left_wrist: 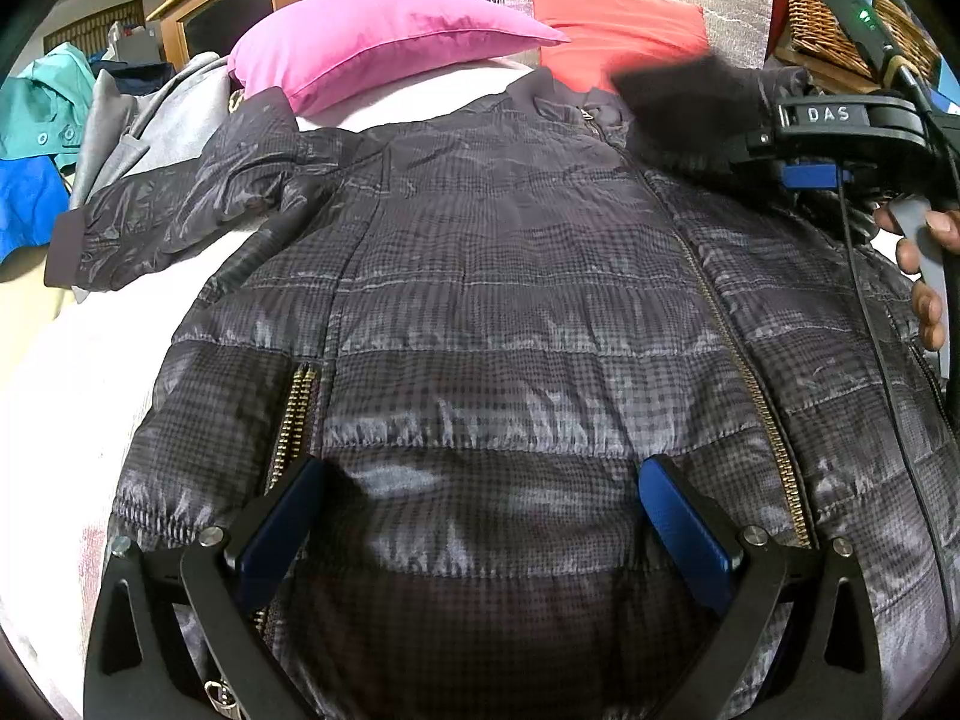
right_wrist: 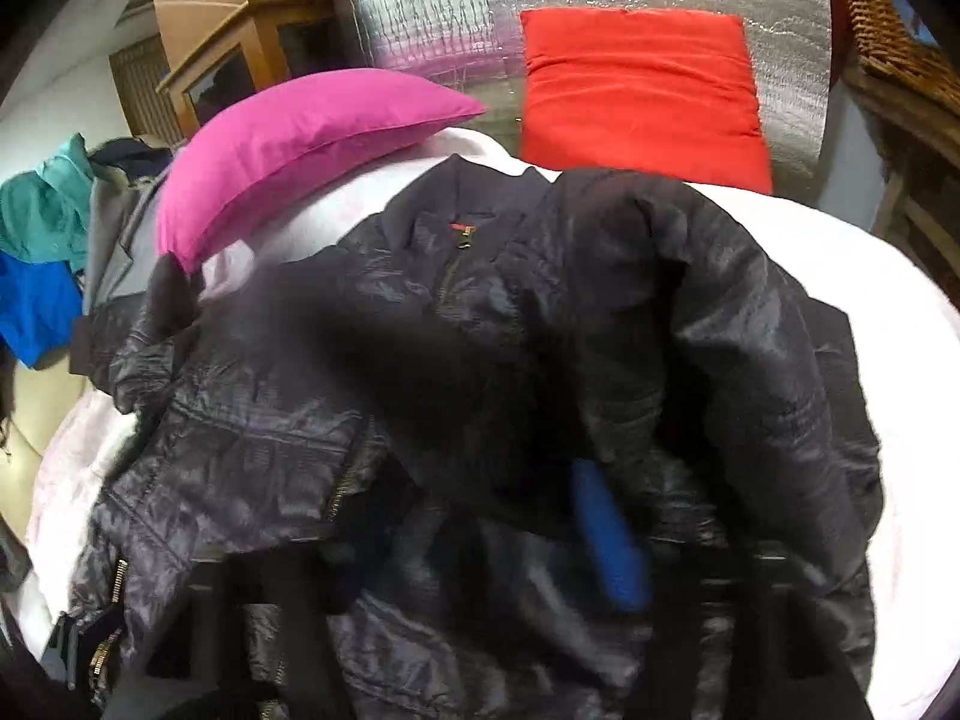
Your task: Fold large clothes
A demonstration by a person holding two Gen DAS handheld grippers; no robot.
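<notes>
Jacket (left_wrist: 480,312) spread front-up on a white bed (left_wrist: 66,396), pillows at its collar end.

Left wrist view: the left gripper (left_wrist: 480,516) hangs wide open over the hem, blue pads apart, holding nothing; bare sheet lies beside the jacket's outstretched sleeve, and the pink pillow (left_wrist: 372,36) and red pillow (left_wrist: 624,30) sit beyond the collar. Right wrist view: the right gripper (right_wrist: 480,540) is blurred, with the jacket's sleeve (right_wrist: 690,312) draped over it; one blue finger (right_wrist: 612,546) shows, but I cannot tell its opening.
</notes>
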